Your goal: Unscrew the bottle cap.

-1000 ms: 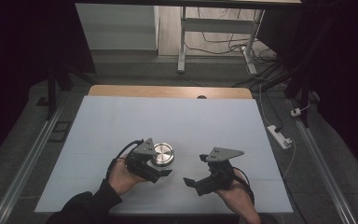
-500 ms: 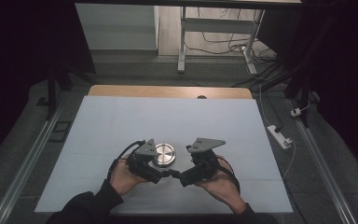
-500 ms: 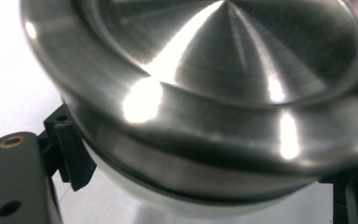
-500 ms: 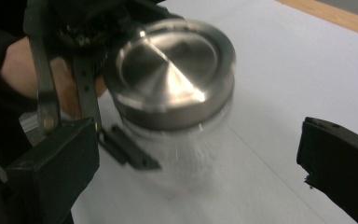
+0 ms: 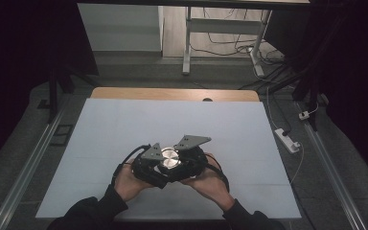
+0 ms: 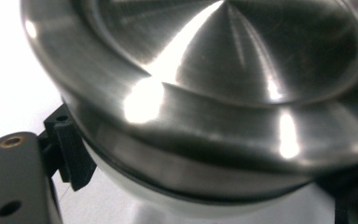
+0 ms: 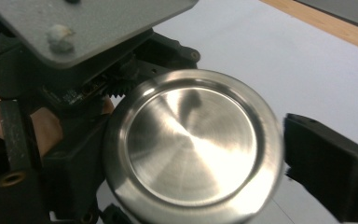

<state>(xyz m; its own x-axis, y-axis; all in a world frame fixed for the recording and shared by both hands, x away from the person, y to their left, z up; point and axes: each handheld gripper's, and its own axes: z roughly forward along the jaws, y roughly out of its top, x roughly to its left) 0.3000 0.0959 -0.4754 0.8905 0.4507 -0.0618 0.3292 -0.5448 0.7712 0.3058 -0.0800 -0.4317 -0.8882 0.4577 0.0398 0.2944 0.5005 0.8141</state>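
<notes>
A round jar with a shiny steel lid point(image 5: 169, 158) is held just above the white table point(image 5: 124, 124), near its front middle. My left gripper point(image 5: 159, 166) comes from the left and is shut on it; in the left gripper view the lid point(image 6: 214, 93) looms close over a black fingertip point(image 6: 70, 149). My right gripper point(image 5: 181, 165) comes from the right. Its jaws have just been closing with the jar between them, and its right finger point(image 7: 326, 172) presses the rim of the lid point(image 7: 191, 140). The left gripper's body point(image 7: 74, 79) hides the opposite finger.
Both hands point(image 5: 206, 184) rest low at the table's front edge. A wooden strip point(image 5: 172, 94) borders the far edge. A white power strip point(image 5: 287, 140) lies on the floor to the right, and a metal rail point(image 5: 28, 167) runs along the left.
My right gripper has moved left from an open stance apart from the jar and has closed against it, beside the left gripper. The left gripper and the jar have stayed put.
</notes>
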